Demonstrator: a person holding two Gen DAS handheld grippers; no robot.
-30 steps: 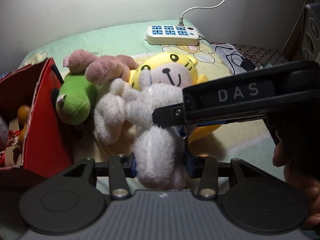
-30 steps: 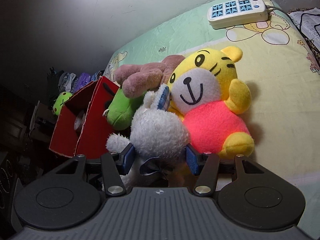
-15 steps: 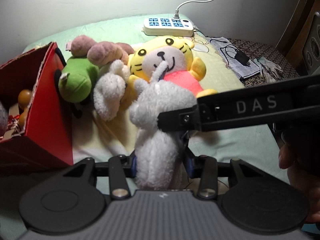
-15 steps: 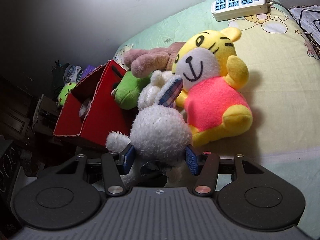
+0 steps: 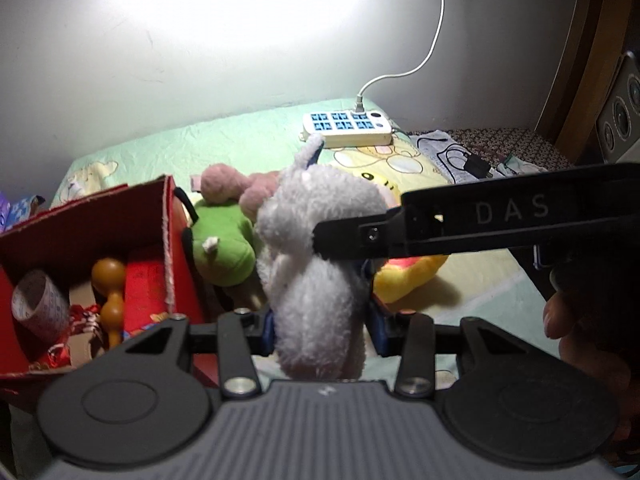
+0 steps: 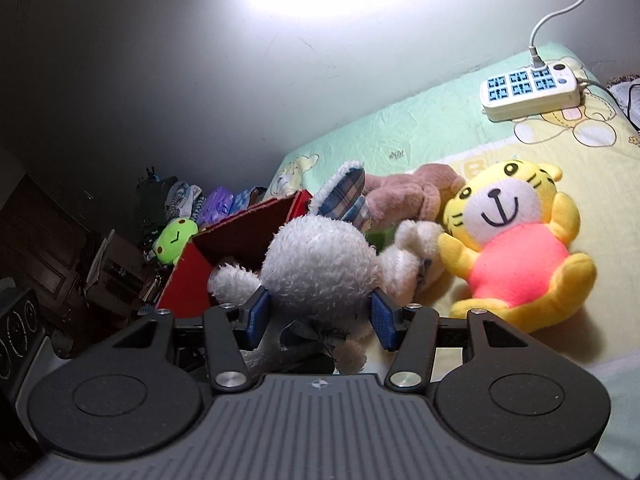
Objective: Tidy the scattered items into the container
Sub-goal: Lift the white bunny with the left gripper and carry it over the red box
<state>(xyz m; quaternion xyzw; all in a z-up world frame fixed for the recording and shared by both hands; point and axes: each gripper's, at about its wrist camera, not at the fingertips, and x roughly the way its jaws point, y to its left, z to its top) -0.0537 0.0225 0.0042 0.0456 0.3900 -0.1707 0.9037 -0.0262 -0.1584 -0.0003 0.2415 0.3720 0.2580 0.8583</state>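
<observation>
A white plush rabbit with plaid-lined ears hangs above the bed, held from both ends. My left gripper is shut on its lower body. My right gripper is shut on its fluffy head, and its black body crosses the left wrist view. The red cardboard box stands open just left of the rabbit and holds a paper roll and a brown wooden toy. A yellow tiger plush, a pink-brown plush and a green plush lie on the bed beside the box.
A white power strip with its cord sits at the bed's far end by the wall. Dark cables and a charger lie far right. A small green frog toy and clutter sit beyond the box. A person's hand grips the right tool.
Both grippers have risen with the rabbit, lifting it off the other plush toys and carrying it leftward to the red box. The tiger is now uncovered on the bed.
</observation>
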